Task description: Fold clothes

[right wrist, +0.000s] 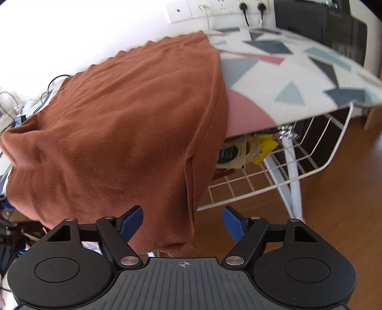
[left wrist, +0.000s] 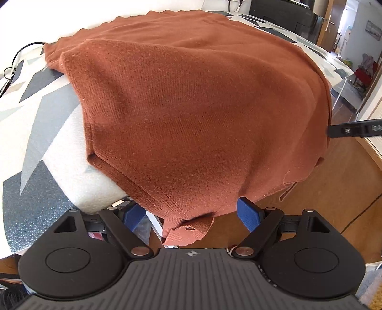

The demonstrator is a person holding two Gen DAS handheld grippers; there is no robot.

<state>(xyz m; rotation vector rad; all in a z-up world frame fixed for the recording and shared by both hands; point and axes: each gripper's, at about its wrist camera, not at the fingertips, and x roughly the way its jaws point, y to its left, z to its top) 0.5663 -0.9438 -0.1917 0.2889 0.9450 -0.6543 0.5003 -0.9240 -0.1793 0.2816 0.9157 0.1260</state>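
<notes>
A rust-orange knitted garment (left wrist: pixel 191 107) lies spread over the patterned ironing board (left wrist: pixel 31 100) and hangs down over its near edge. My left gripper (left wrist: pixel 191 211) is open, its blue pads (left wrist: pixel 248 212) on either side of the hanging hem, with a loose corner drooping between them. In the right wrist view the same garment (right wrist: pixel 114 133) drapes off the board (right wrist: pixel 286 71), and my right gripper (right wrist: pixel 182 221) is open around its lower hanging edge. The black tip of the right gripper (left wrist: pixel 353 130) shows at the right edge of the left wrist view.
A white wire rack (right wrist: pixel 274 174) under the board holds several packets. White board legs (right wrist: pixel 292 176) stand on a wooden floor (right wrist: pixel 346 202). Wall sockets with plugs (right wrist: pixel 243 7) and a black appliance (right wrist: pixel 322 26) are behind the board. Cables and clutter (right wrist: pixel 14 112) lie at the left.
</notes>
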